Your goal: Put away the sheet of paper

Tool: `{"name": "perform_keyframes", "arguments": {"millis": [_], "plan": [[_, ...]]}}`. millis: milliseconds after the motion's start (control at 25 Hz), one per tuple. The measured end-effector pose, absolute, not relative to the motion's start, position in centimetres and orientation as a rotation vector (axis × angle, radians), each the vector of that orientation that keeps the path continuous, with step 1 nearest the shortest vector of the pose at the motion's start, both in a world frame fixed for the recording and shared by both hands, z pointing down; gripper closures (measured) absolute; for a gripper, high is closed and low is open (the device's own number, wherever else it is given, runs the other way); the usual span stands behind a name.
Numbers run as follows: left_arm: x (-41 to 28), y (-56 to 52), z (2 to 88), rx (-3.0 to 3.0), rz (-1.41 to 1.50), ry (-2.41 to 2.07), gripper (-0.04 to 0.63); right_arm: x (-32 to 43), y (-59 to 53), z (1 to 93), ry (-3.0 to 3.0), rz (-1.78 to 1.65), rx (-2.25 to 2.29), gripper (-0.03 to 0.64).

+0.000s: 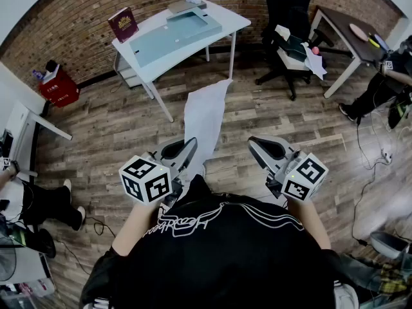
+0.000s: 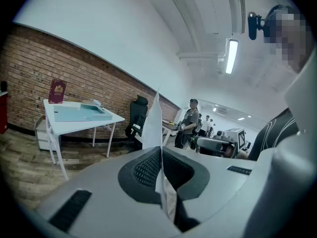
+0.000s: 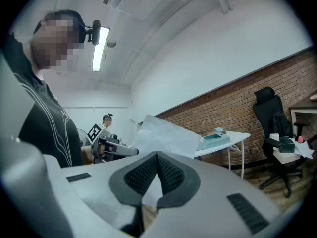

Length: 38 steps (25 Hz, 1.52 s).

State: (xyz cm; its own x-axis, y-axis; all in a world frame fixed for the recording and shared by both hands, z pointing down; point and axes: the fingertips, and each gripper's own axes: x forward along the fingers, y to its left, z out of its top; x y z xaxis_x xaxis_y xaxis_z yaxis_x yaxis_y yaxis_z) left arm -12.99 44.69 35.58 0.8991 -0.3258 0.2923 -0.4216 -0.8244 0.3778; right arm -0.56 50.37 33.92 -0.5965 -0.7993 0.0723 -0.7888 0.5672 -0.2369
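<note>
While the sheet of paper (image 1: 206, 114) is sticking out forward over the wood floor (image 1: 116, 127), pinched at its near end by the left gripper (image 1: 190, 145) with jaws pressing fully together on it, the right gripper (image 1: 256, 141) is sitting alongside, jaws together on nothing. Reading this as the carry step: the sheet is sitting well short of the white table (image 1: 228, 19) and its pale blue tray (image 1: 193, 23), so the next move is likely calling for walking it over, laying it flat, then opening the left jaws. Nothing is reading legibly: the gold print on the dark red book (image 1: 122, 24) and the script on the black jacket (image 1: 212, 250) are too small.
</note>
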Motion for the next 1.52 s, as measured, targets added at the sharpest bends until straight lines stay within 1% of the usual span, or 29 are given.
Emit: {"name": "perform_keyframes", "arguments": {"millis": [360,640,1080,1520], "plan": [[-12.5,43.0,36.0,2.617,0.328,-0.544,0.565,0.6,48.4,34.2,2.698,-0.354,-1.448,0.615],[-13.2,39.9,36.6,2.588,0.336,-0.55,0.566,0.7,44.6,35.4,2.663,-0.451,-1.472,0.614],[-11.8,29.5,37.7,2.561,0.356,-0.512,0.565,1.5,34.9,37.1,2.626,-0.589,-1.472,0.614],[-11.1,17.2,36.2,2.557,0.326,-0.474,0.566,1.7,24.1,36.3,2.6,-0.621,-1.519,0.614]]}}
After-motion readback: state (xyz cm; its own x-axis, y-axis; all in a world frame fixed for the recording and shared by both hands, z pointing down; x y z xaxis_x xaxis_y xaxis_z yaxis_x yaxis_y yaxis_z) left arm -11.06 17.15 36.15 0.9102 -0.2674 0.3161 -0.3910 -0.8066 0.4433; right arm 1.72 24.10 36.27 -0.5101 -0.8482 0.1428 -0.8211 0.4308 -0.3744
